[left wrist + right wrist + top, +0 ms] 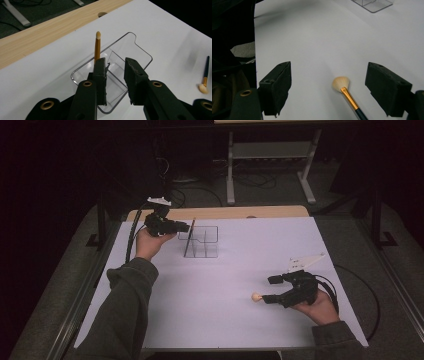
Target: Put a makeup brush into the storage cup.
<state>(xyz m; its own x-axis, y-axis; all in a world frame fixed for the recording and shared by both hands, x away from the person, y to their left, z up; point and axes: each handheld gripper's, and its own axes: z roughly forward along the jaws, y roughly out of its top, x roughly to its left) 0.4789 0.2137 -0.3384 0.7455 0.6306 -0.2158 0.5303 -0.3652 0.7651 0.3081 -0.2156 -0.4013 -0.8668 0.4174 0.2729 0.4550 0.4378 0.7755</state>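
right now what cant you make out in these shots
- Left gripper view: lower end of the orange-handled brush standing in the clear plastic organizer, hidden behind the left gripper; contact unclear.
- Right gripper view: dark handle end of the fan-shaped brush, cut off by the bottom edge.
- High view: organizer's dividers, too small.

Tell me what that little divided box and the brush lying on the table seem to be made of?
The divided box looks like clear hard plastic, probably acrylic: the table shows through it and its edges catch glossy highlights. The brush on the table has pale soft bristles, whether natural or synthetic I can't tell, a shiny gold collar that looks like metal, and a dark glossy handle, perhaps lacquered wood or plastic.
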